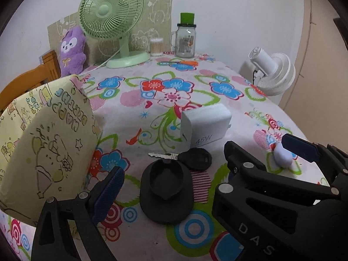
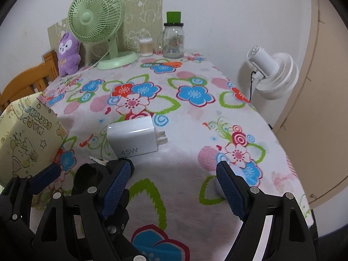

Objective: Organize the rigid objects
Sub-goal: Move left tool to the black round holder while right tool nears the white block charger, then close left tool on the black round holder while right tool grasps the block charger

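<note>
Right gripper (image 2: 171, 187) stood spread wide, nothing between its blue ribbed pads. Left gripper (image 1: 200, 165) likewise spread, its jaws flanking the black moulded plastic holder (image 1: 166, 192) and black-headed metal key (image 1: 191, 157). White 45W charger block (image 2: 132, 139) lay just beyond. Flowered tablecloth (image 2: 195, 113); pale green desk fan (image 2: 96, 24) at the far wall.
</note>
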`<state>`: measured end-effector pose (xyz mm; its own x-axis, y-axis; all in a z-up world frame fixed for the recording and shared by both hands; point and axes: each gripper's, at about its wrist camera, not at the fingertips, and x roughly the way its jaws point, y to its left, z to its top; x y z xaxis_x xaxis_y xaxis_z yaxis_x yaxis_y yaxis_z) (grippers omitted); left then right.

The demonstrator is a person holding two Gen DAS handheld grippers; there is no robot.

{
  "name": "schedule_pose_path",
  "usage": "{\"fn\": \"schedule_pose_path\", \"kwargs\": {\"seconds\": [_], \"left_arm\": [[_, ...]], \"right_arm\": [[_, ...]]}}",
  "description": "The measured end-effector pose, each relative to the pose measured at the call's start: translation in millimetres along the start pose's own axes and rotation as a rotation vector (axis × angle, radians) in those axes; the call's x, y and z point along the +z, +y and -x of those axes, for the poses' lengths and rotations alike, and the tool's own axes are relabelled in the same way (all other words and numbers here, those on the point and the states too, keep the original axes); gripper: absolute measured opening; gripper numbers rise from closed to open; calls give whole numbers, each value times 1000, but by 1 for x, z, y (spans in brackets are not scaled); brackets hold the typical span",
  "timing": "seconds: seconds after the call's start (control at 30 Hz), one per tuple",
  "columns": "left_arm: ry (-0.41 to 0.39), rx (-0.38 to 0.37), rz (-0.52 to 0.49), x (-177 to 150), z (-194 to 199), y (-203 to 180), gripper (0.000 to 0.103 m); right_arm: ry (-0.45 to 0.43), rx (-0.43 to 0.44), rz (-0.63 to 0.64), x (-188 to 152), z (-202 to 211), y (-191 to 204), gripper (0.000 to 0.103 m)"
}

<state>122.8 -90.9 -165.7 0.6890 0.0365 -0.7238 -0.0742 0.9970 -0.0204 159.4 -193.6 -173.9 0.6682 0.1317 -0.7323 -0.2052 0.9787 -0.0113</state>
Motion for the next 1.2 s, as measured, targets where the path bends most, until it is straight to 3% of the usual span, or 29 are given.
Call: {"fn": "schedule_pose_path", "kwargs": {"seconds": [0.23,0.4,0.47,0.57,1.1,1.2], "left_arm": [[21,11,-10,-1,-10,0,95],[40,-6,-9,1,-16,2,80],[54,-15,5,1,-19,6,67],[49,-14,23,2,-18,10,57],[56,38,49,16,-27,28,56],[54,45,48,18,-29,30,56]], "right_arm": [[17,18,20,0,-12,3,84],[30,26,19,1,-19,4,84],[36,29,29,2,-21,7,84],[33,40,50,5,-23,12,84],[-8,89,90,26,-36,34,84],[-7,101,86,29,-41,35,69]]}}
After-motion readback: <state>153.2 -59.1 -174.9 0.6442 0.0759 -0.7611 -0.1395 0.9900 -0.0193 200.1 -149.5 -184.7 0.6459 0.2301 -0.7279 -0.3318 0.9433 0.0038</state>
